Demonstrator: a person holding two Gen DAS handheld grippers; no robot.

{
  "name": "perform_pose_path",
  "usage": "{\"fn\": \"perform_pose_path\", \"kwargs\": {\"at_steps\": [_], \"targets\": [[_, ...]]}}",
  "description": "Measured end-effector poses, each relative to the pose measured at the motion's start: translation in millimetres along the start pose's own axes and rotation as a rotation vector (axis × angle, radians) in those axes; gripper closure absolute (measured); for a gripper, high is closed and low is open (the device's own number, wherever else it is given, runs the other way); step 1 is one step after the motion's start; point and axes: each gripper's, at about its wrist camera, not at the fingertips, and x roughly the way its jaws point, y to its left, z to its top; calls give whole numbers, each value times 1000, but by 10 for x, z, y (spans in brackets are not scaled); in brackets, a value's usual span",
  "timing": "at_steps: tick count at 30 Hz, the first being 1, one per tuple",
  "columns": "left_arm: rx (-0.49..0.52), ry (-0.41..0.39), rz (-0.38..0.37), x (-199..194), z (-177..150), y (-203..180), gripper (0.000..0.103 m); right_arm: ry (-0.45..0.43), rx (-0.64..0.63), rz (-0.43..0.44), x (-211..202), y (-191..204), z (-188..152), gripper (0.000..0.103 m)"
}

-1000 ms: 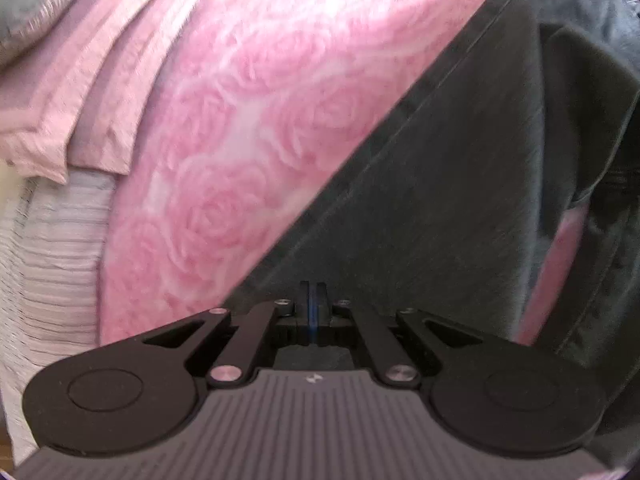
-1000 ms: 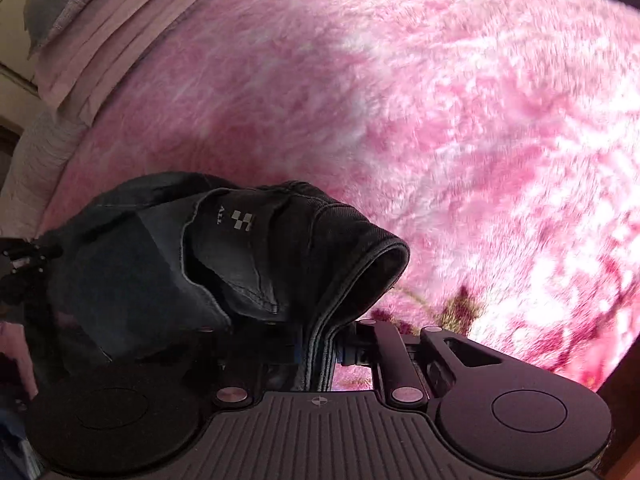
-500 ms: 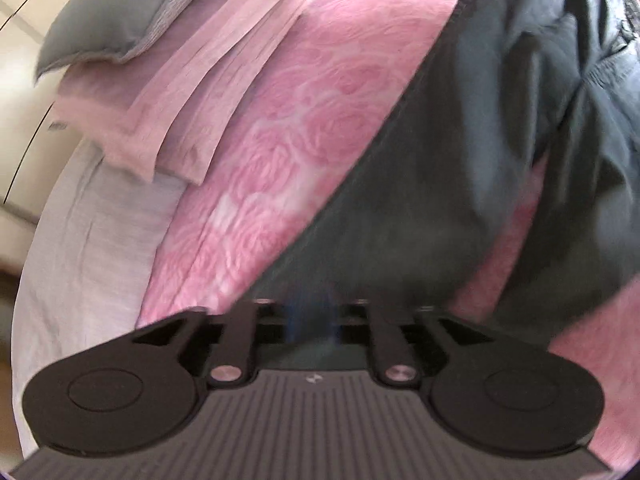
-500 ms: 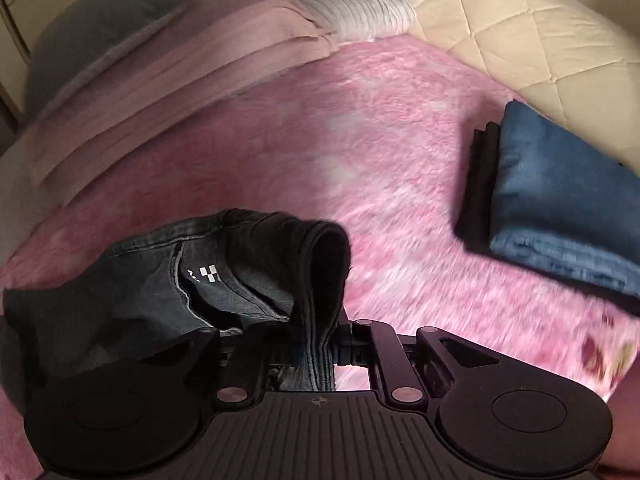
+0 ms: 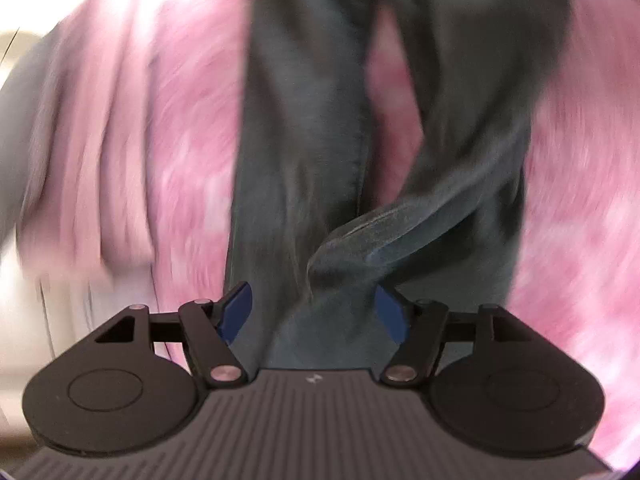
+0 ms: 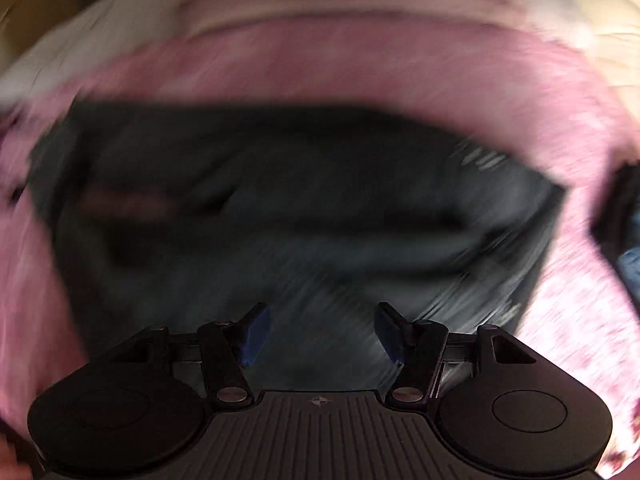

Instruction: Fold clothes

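Item: 1 pair of dark grey jeans (image 5: 304, 152), lying on a pink fleece blanket (image 5: 180, 128). Step in hand, as judged: both grips are being let go after a lay-down or fold, and the garment is settling onto the blanket. Left gripper (image 5: 314, 312): jaws opening, blue pads (image 5: 236, 312) standing clear of the cloth on both sides; a twisted hem or leg end is rising between the jaws, with the 2 legs running away ahead of them and a strip of blanket showing between the legs. Right gripper (image 6: 320, 336): jaws opening, nothing pressed between the pads; the jeans (image 6: 280, 200) are spreading wide ahead of and beneath the jaws, blurred, so folds and edges are not readable there. A darker folded stack (image 6: 624, 240) is sitting at the far right of the right jaws, well apart from the jeans. Next move, as judged: it is calling for the twisted end to be straightened and a clean edge to be found before either gripper is closing again, since a grip on the bunched part is likely to carry the twist into the fold.
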Motion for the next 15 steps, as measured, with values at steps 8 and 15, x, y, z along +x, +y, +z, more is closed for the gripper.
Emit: {"fn": "perform_pose_path", "kwargs": {"at_steps": [8, 15], "targets": [[201, -41, -163, 524, -165, 23, 99, 154, -154, -8, 173, 854, -797, 36], [-27, -36, -113, -429, -569, 109, 101, 154, -164, -69, 243, 1150, -964, 24]]}}
